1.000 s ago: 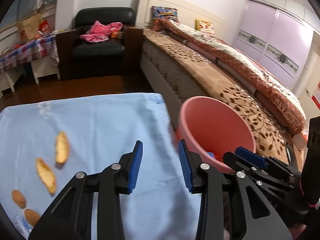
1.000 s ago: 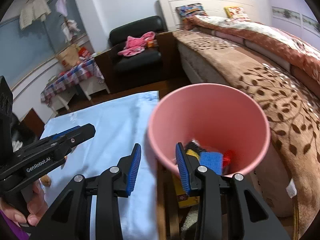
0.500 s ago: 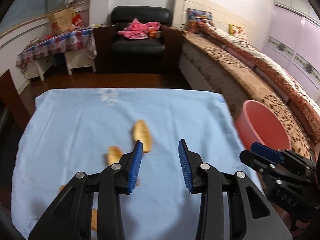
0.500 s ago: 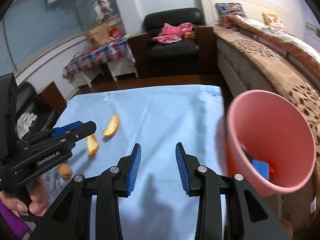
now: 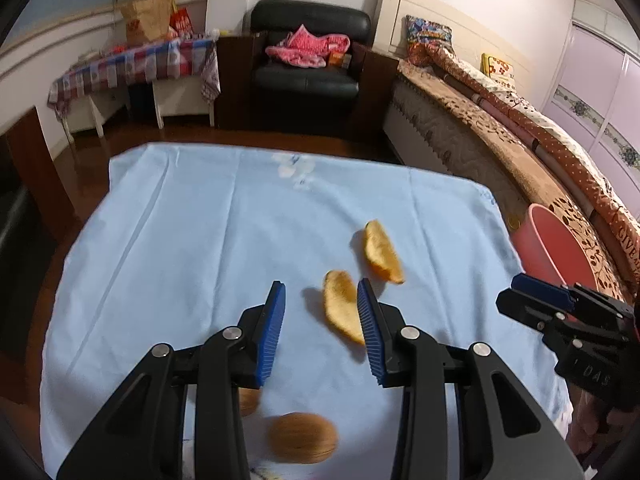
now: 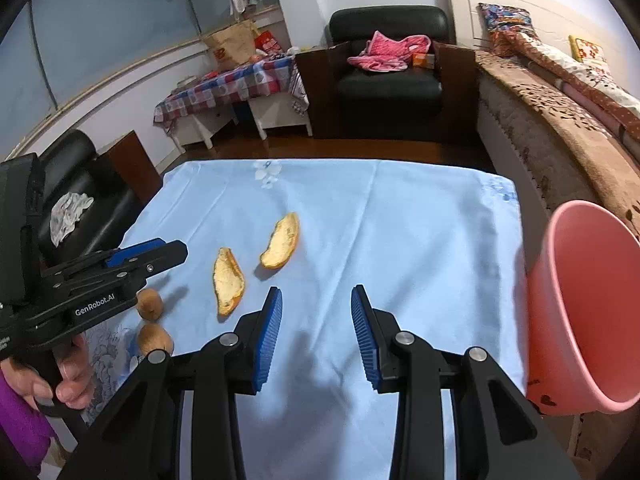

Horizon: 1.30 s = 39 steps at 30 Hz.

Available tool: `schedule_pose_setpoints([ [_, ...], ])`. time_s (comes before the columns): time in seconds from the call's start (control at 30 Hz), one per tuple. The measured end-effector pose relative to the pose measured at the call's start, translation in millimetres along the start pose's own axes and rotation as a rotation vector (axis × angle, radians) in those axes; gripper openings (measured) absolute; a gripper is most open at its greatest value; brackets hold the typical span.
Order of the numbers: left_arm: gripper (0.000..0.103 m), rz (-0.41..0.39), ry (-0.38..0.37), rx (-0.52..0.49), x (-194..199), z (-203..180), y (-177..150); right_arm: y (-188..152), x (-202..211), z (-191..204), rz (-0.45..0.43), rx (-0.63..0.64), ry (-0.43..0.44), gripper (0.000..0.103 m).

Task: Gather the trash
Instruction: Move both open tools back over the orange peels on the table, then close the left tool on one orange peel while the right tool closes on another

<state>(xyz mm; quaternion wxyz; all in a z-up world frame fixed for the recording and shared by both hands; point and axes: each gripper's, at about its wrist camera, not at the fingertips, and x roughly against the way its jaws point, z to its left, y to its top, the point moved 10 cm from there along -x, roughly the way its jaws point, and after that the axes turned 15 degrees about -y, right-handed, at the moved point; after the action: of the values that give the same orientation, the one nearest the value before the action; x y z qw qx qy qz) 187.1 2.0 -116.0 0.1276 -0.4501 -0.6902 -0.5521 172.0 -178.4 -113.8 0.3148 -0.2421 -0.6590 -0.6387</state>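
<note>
Orange peel (image 5: 342,306) lies just inside left gripper's (image 5: 320,330) open right jaw.

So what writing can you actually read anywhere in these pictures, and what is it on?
"GenRobot.AI": side of the left gripper, right wrist view.
"DAS": body of the right gripper, left wrist view; a letter before it is unclear.
"GIVE": bed cover, cut off at the frame edge.
Red bag and orange box: print too small to read.

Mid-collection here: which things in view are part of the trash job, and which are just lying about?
Job:
near orange peel
far orange peel
two brown nuts
pink bin

Lying about:
pink cloth on the armchair
paper bag on the checked side table
bedding
</note>
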Motion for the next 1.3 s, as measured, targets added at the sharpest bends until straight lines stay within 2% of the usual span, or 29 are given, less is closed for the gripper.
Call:
schedule_pose_setpoints([
  [0.23,0.037,0.052,-0.036,0.048,-18,9,-11,-2,-14,11,0.022,0.02,0.01,0.035],
  [0.47,0.037,0.095,-0.023,0.04,-42,4,-14,1,-25,15,0.035,0.025,0.012,0.035],
  [0.7,0.037,0.083,-0.013,0.033,-53,-2,-15,1,-36,19,0.057,0.022,0.02,0.035],
  [0.77,0.017,0.079,-0.009,0.022,-55,-5,-16,1,-38,21,0.061,0.023,0.022,0.035],
  [0.87,0.004,0.073,0.0,0.028,-54,-3,-17,2,-42,25,0.064,0.025,0.027,0.035],
  [1.3,0.003,-0.006,-0.003,0.055,-29,4,-9,19,-68,48,0.089,-0.003,0.059,0.035],
])
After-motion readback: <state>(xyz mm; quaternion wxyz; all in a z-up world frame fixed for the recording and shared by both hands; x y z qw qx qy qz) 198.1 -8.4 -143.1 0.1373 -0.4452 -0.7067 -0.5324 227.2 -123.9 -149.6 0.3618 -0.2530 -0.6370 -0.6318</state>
